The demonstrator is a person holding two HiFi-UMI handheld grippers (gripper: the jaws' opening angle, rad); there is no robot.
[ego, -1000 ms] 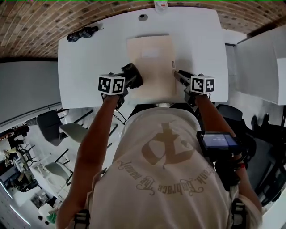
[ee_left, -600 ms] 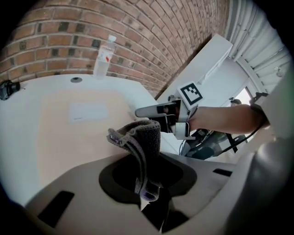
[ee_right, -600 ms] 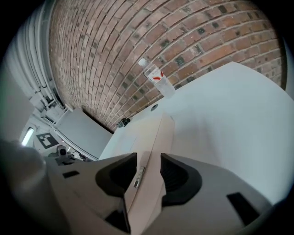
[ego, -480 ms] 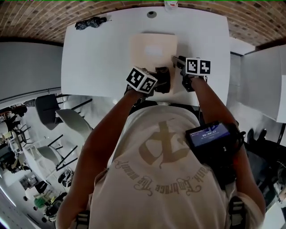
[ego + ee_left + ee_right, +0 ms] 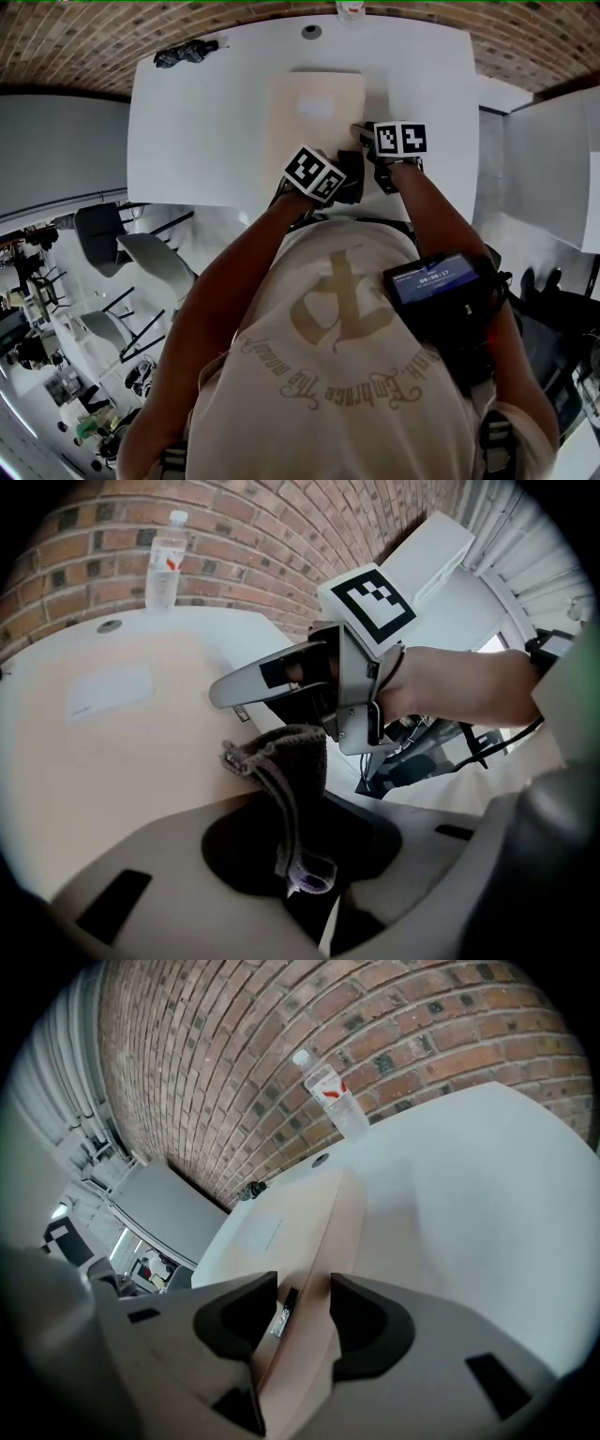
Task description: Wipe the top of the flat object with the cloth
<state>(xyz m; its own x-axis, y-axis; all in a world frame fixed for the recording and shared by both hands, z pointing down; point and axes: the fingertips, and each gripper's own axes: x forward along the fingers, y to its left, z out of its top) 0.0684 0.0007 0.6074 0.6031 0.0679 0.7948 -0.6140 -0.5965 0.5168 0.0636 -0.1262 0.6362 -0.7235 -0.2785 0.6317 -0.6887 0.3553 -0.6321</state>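
A tan flat object [image 5: 314, 117] lies on the white table [image 5: 197, 131]. In the left gripper view my left gripper [image 5: 305, 874] is shut on a dark grey cloth [image 5: 286, 761], which stands up over the flat object's [image 5: 103, 742] near right corner. In the head view that gripper [image 5: 345, 183] sits at this corner, close beside my right gripper [image 5: 360, 132]. In the right gripper view my right gripper [image 5: 303, 1305] straddles the flat object's [image 5: 314, 1232] right edge. Its jaws have just been opening and stand apart from that edge.
A clear water bottle [image 5: 330, 1094] and a round grommet [image 5: 310, 31] are at the table's far edge, by the brick wall. A dark bundle [image 5: 186, 52] lies at the far left corner. Chairs [image 5: 141, 253] stand to the left, and another white table [image 5: 562, 141] to the right.
My left gripper carried the cloth rightward along the flat object's near edge, ending beside the right gripper. The right gripper shifted slightly along the right edge.
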